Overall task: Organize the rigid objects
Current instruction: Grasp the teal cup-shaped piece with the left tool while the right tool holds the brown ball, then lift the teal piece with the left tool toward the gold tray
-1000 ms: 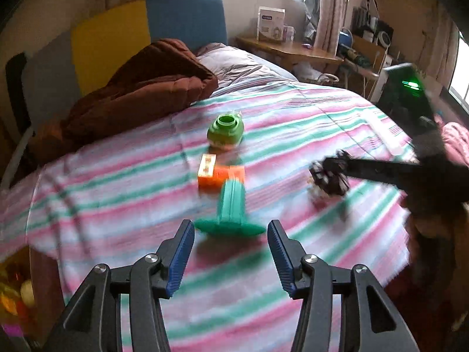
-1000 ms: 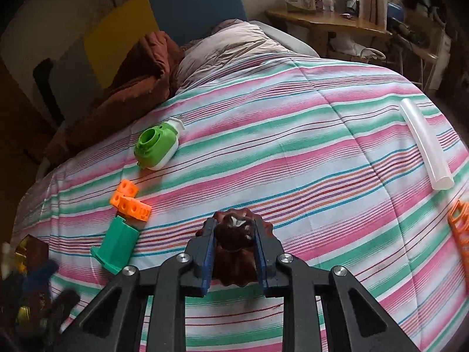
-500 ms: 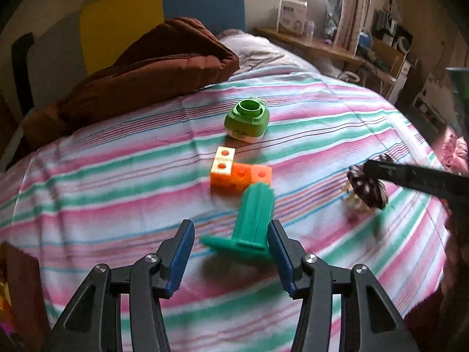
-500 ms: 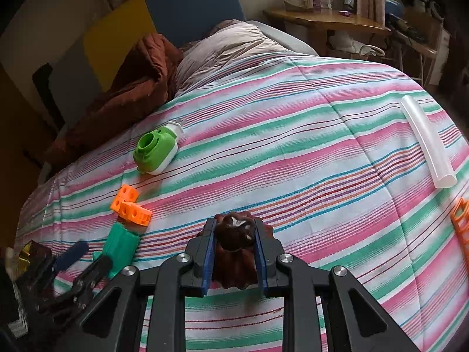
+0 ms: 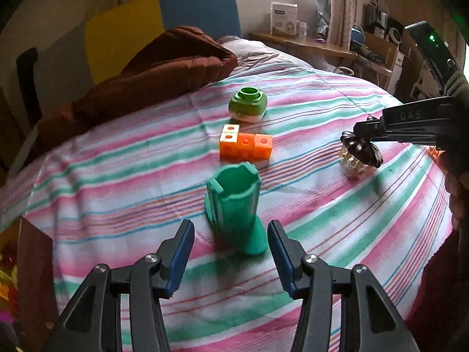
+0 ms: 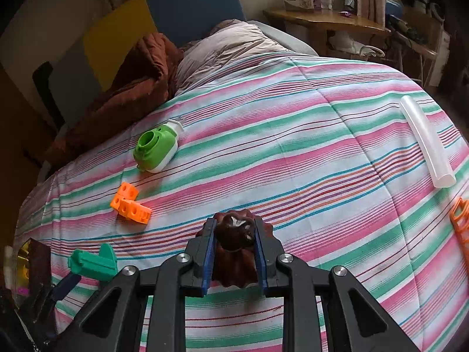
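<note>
Left wrist view shows the left gripper (image 5: 231, 252) spread wide, its ribbed blue pads (image 5: 181, 256) flanking but not touching a glossy teal plastic holder (image 5: 234, 205), a hollow fluted tube on a flared base lying on the striped woven bedspread (image 5: 117, 182). Beyond it sit smooth orange snap cubes (image 5: 245, 145) in an L and a rounded green-and-white plastic toy (image 5: 247, 105). The right gripper (image 6: 234, 252) clamps a dark brown scalloped hair claw (image 6: 234, 234), glossy, low over the bedspread. A translucent white tube (image 6: 426, 140) lies well apart. Compared with a second ago, the teal holder sits closer and larger between the left jaws; the right gripper's hold looks unchanged.
</note>
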`<state>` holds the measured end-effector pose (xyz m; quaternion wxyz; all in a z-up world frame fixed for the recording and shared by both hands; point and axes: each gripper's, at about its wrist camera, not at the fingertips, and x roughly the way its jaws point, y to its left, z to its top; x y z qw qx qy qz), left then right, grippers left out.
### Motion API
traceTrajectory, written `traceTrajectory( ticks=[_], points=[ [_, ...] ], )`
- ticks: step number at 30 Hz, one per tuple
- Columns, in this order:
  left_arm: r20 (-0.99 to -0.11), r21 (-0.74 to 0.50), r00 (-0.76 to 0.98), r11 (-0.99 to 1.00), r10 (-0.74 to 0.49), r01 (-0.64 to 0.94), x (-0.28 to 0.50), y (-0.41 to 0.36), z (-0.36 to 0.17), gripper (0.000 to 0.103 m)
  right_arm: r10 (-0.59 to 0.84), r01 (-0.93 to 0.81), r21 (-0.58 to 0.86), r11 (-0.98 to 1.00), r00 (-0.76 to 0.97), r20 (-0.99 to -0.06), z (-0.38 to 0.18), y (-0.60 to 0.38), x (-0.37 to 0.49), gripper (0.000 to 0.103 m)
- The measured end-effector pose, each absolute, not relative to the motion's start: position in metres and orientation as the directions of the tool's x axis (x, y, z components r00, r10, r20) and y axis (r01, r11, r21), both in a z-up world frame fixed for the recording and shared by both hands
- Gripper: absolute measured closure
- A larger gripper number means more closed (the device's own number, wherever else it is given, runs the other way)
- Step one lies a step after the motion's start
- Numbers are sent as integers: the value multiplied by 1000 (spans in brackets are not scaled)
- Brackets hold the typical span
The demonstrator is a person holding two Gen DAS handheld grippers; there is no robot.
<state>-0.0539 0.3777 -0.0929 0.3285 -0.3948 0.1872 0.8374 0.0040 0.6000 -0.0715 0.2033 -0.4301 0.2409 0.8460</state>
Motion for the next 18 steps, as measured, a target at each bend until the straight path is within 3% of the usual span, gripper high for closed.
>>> traceTrajectory(
  ticks=[9, 12, 18],
  points=[
    [-792, -2, -451, -740, 411, -672, -76, 389, -97, 51, 139, -550, 229, -803, -546, -826, -71, 600, 3, 79],
    [-799, -38, -430, -748, 421, -662, -78, 384, -101, 65, 142, -547, 222, -807, -545, -826, -71, 600, 2, 79],
    [-786, -99, -424, -768, 450, -633, -75, 359, -93, 66, 153, -543, 208, -813, -545, -824, -70, 598, 2, 79]
  ],
)
